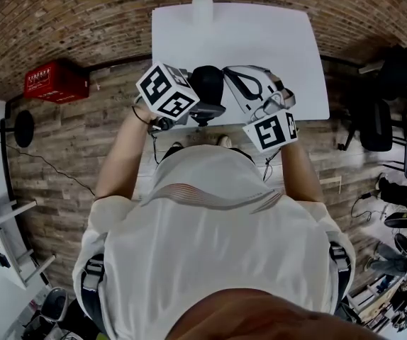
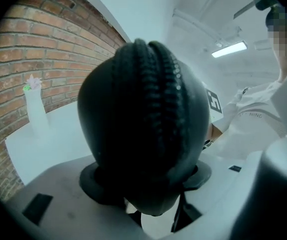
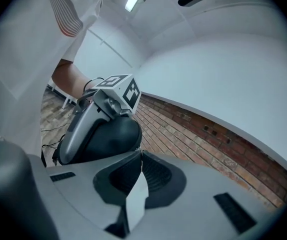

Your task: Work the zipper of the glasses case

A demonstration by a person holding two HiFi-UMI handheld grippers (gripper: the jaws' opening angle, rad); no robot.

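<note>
Left gripper (image 2: pixel 148 180) wide, clamping glasses case (image 2: pixel 143 119), zipper (image 2: pixel 164 96) kept exposed. Right gripper (image 3: pixel 140 156) pinched shut at case end, probably on pull; too small to confirm.

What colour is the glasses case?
Black; the glasses case shows best in the left gripper view.

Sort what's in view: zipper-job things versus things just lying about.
Job: glasses case, held in the left gripper; its zipper; right gripper, jaws shut beside the case.
Lying about: white table, vase with flower, red crate, black chair.
</note>
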